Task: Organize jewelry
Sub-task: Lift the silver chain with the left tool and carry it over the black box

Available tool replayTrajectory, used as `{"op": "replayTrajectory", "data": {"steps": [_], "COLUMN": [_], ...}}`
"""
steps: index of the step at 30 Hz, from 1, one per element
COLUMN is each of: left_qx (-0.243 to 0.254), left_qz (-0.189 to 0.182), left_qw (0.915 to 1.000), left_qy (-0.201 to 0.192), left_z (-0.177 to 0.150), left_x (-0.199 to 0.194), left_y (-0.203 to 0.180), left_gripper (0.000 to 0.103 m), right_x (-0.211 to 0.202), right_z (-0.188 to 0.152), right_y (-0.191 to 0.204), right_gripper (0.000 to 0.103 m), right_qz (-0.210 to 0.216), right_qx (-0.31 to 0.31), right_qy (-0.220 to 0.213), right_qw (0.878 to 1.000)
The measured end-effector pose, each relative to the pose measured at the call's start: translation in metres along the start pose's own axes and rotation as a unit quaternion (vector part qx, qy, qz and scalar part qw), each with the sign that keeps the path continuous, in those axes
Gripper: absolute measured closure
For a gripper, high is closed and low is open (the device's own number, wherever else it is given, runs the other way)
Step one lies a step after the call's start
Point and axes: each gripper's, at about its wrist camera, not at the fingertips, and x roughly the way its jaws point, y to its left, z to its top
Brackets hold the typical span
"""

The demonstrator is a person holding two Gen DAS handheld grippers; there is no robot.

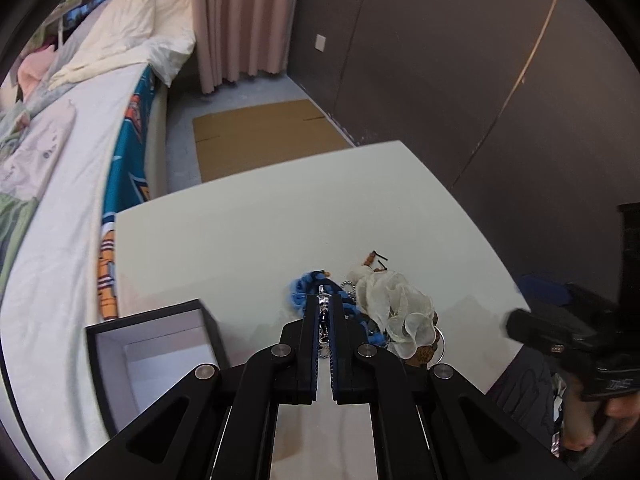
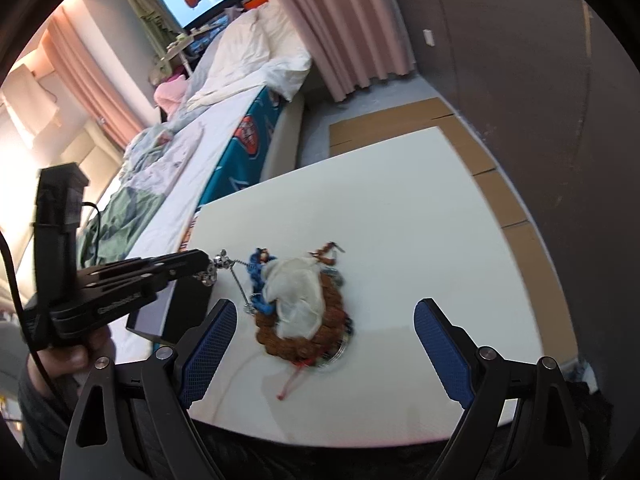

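A pile of jewelry point(image 2: 302, 304) lies on the white table point(image 2: 420, 208): a brown bead bracelet point(image 2: 332, 320), a white fabric scrunchie point(image 1: 396, 312), a blue braided cord point(image 1: 310, 286) and metal rings. My left gripper point(image 1: 324, 304) is shut on a silver chain point(image 1: 323, 320) and lifts it above the pile; the chain point(image 2: 236, 280) still runs down to the pile. The left gripper also shows in the right wrist view point(image 2: 208, 266). My right gripper point(image 2: 324, 320) is open and empty, its blue pads point(image 2: 208, 344) on either side of the pile, nearer the table's front edge.
An open black box point(image 1: 152, 344) with a white inside stands on the table left of the pile. A bed point(image 1: 72, 184) runs along the left. Flat cardboard point(image 1: 264, 136) lies on the floor beyond the table. A dark wall point(image 1: 480, 80) is at the right.
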Motion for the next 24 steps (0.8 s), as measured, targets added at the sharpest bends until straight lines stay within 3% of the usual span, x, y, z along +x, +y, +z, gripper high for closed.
{"op": "replayTrajectory", "data": {"steps": [7, 11, 13, 15, 17, 20, 24], "left_qx": [-0.003, -0.009, -0.010, -0.011, -0.011, -0.003, -0.004], "left_qz": [0.007, 0.013, 0.018, 0.022, 0.026, 0.042, 0.034], "left_qw": [0.9993, 0.9983, 0.9976, 0.9969, 0.9961, 0.9943, 0.9929], "left_qy": [-0.037, -0.055, -0.066, -0.075, -0.084, -0.098, -0.114], "left_z": [0.005, 0.008, 0.008, 0.007, 0.008, 0.012, 0.015], "left_x": [-0.038, -0.059, -0.068, -0.076, -0.084, -0.094, -0.107], "left_y": [0.008, 0.011, 0.011, 0.011, 0.011, 0.010, 0.010], "left_gripper": [0.099, 0.099, 0.099, 0.099, 0.099, 0.099, 0.099], "right_x": [0.043, 0.064, 0.069, 0.073, 0.073, 0.060, 0.032], "right_z": [0.005, 0.003, 0.001, -0.001, -0.002, 0.000, 0.010], "right_y": [0.010, 0.019, 0.024, 0.026, 0.026, 0.027, 0.030], "right_gripper": [0.016, 0.025, 0.038, 0.077, 0.100, 0.100, 0.100], "right_qz": [-0.002, -0.018, -0.026, -0.035, -0.040, -0.033, -0.014], "right_qx": [-0.011, -0.040, -0.061, -0.075, -0.080, -0.088, -0.086], "right_qy": [0.038, 0.072, 0.083, 0.095, 0.100, 0.082, 0.053], "right_qw": [0.999, 0.996, 0.994, 0.992, 0.991, 0.992, 0.995]}}
